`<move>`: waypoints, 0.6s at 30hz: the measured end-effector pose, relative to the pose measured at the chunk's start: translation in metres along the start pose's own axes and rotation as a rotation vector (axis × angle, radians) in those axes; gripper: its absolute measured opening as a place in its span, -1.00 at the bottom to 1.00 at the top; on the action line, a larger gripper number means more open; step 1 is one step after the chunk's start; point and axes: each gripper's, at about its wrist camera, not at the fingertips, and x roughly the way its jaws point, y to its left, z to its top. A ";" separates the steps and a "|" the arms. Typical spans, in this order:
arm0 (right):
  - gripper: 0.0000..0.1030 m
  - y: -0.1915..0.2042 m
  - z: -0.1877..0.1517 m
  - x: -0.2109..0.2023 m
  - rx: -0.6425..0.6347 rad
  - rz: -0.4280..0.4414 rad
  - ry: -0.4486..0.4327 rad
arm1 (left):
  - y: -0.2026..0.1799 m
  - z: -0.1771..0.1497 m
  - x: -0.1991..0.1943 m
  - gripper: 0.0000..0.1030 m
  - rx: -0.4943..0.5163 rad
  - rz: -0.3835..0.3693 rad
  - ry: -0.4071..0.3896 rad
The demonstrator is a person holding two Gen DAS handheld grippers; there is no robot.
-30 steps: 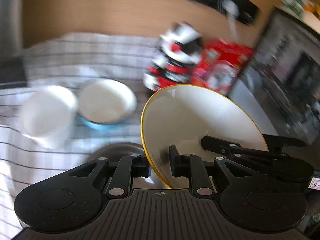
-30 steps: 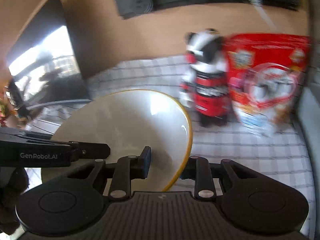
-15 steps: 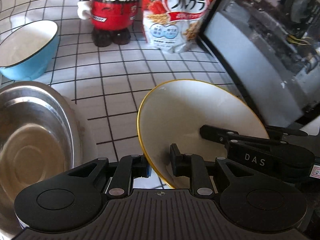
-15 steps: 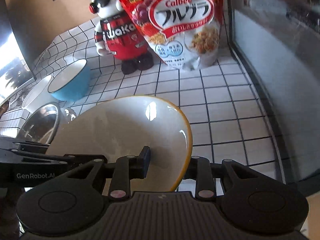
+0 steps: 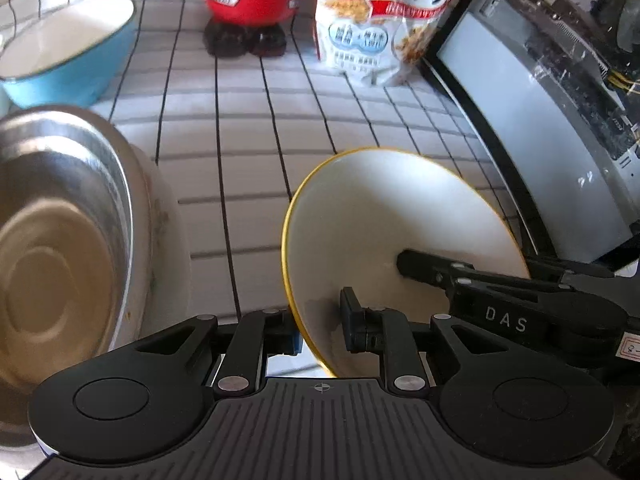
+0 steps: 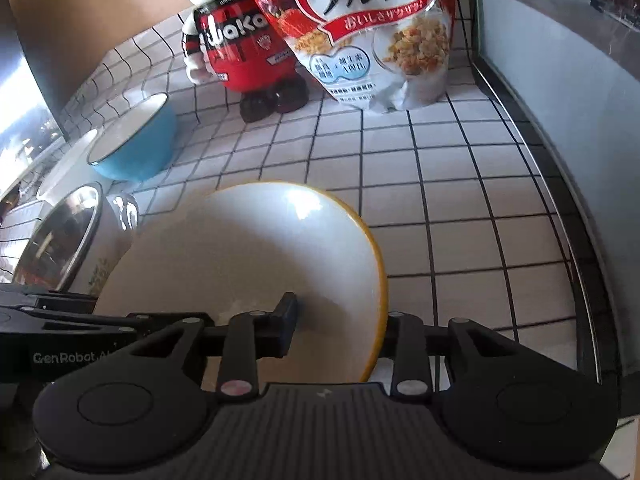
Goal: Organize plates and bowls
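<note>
Yellow-rimmed and cream inside, the bowl [image 5: 384, 216] sits low over the tiled surface [image 5: 248, 128] in the left wrist view. The left gripper [image 5: 320, 326] straddles its near rim, its jaws having just eased apart, one pad clear of the wall: probably a release after setting down. A steel bowl [image 5: 60, 220] waits just beside.

From the right wrist, the right gripper [image 6: 340, 330] likewise brackets the opposite rim, jaws just opening, gaps visible. A blue bowl [image 6: 136, 148] stands farther back.
</note>
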 end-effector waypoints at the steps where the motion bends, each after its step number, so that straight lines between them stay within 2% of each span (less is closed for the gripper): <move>1: -0.29 0.001 0.000 0.000 -0.001 -0.006 0.001 | 0.001 -0.001 0.000 -0.57 -0.006 -0.007 0.015; 6: -0.26 0.003 0.003 -0.008 0.004 -0.066 0.003 | 0.008 -0.002 -0.009 -0.62 -0.011 -0.070 0.058; 11: -0.25 0.008 0.010 -0.036 0.042 -0.134 -0.025 | 0.010 -0.004 -0.031 -0.59 0.028 -0.119 0.095; 13: -0.17 0.020 0.018 -0.057 0.040 -0.159 -0.063 | 0.013 -0.004 -0.047 -0.58 0.047 -0.146 0.101; 15: 0.01 0.040 0.031 -0.078 0.000 -0.172 -0.116 | 0.020 -0.003 -0.069 -0.58 0.060 -0.182 0.089; 18: 0.18 0.085 0.060 -0.108 -0.098 -0.190 -0.216 | 0.043 0.011 -0.108 -0.58 0.085 -0.243 0.018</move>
